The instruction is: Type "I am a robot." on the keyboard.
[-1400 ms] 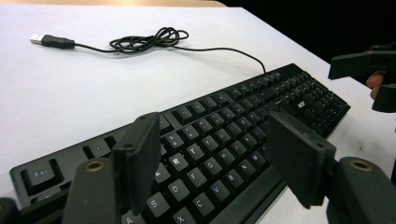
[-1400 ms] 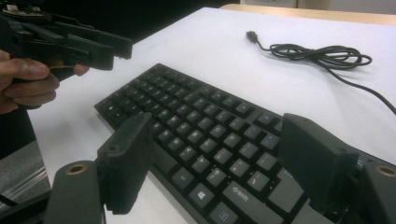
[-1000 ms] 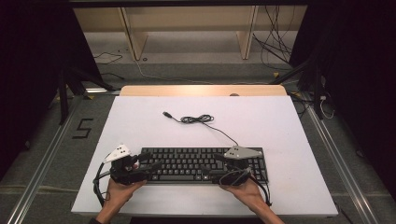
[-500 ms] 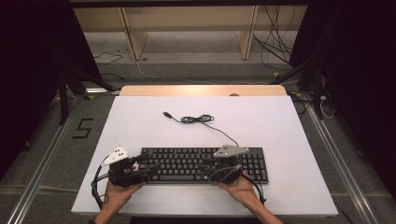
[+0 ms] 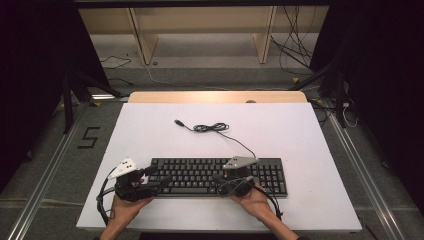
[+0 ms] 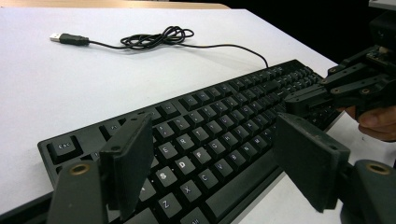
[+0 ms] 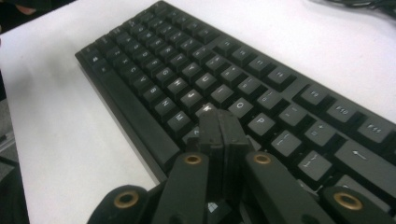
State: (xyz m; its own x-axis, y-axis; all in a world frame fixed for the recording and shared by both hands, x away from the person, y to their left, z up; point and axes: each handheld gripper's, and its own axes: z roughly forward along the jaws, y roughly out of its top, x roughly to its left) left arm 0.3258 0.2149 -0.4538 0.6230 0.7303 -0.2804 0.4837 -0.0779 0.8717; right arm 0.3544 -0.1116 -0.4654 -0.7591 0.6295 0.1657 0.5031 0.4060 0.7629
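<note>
Two hand-held grippers at a black keyboard [image 5: 217, 176] lying on a white table [image 5: 300, 140].

The keyboard lies near the table's near edge, long side parallel to it, and serves as landmark. Its thin cable [image 5: 235, 140] leaves the far edge, runs to a loose coil beyond the keyboard, and ends in a USB plug [image 6: 69, 38] lying flat, well apart from the keys. The left gripper [image 6: 219, 163] sits at the keyboard's left end, its jaws spread wide above the letter keys, holding nothing. The right gripper [image 7: 219, 128] sits over the keyboard's right-of-centre part, jaws pressed together with nothing between them, their tip at the keys just beside the O key [image 7: 241, 105]; contact with a key cannot be told.
</note>
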